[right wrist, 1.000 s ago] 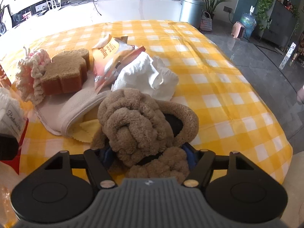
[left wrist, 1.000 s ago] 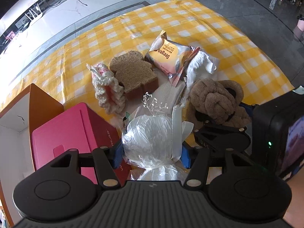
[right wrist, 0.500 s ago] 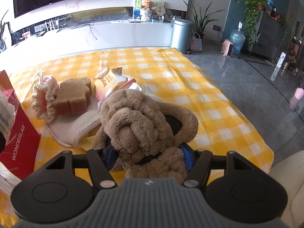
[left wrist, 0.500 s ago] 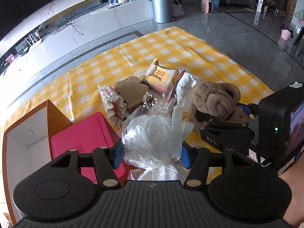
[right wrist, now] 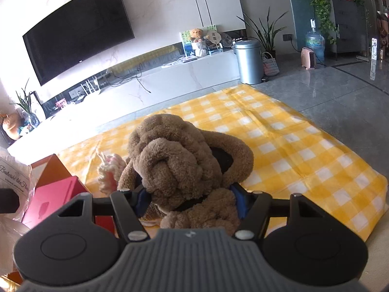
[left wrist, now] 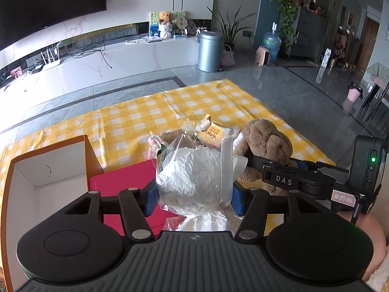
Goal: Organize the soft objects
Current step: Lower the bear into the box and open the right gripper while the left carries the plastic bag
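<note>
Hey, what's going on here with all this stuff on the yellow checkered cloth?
A person is sorting soft items with a handheld tool in each hand. The left tool is shut on a clear plastic-wrapped white bundle, held above a pink box beside an open orange box. The right tool is shut on a brown knotted plush, lifted over the yellow checkered cloth. A snack packet and a pink-and-white crocheted piece lie on the cloth.

"DAS" is printed in white on the right gripper (left wrist: 287, 180); script on the cellophane bag (right wrist: 14, 177) is too small to read
</note>
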The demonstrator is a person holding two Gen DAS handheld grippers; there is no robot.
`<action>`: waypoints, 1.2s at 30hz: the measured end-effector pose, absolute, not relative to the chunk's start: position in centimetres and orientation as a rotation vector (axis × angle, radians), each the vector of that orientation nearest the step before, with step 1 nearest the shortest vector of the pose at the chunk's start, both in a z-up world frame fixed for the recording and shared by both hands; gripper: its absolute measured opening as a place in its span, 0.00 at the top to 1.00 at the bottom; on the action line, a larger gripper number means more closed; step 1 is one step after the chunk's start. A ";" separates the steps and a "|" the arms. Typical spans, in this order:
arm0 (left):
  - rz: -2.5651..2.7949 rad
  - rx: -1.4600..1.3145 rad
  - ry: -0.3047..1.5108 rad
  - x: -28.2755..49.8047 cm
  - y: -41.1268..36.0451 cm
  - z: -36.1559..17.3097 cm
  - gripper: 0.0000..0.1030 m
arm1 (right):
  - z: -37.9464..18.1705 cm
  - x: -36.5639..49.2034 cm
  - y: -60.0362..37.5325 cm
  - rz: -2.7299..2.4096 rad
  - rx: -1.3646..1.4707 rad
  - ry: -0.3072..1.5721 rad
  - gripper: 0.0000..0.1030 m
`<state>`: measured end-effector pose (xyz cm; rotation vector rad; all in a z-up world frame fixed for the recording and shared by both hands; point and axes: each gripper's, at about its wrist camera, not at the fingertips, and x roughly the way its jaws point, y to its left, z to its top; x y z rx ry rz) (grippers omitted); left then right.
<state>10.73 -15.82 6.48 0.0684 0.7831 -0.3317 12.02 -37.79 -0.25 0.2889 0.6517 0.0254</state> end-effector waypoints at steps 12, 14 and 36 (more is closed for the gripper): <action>-0.150 -0.187 0.653 8.0 -3.0 7.3 0.36 | 4.4 9.5 -34.0 0.281 0.455 0.523 0.36; -0.090 -0.243 0.631 7.4 -0.1 7.0 0.36 | 5.4 9.2 -32.3 0.353 0.476 0.514 0.36; 0.101 -0.553 0.596 4.4 14.8 3.6 0.35 | 0.7 9.8 -4.6 0.576 -0.109 0.819 0.36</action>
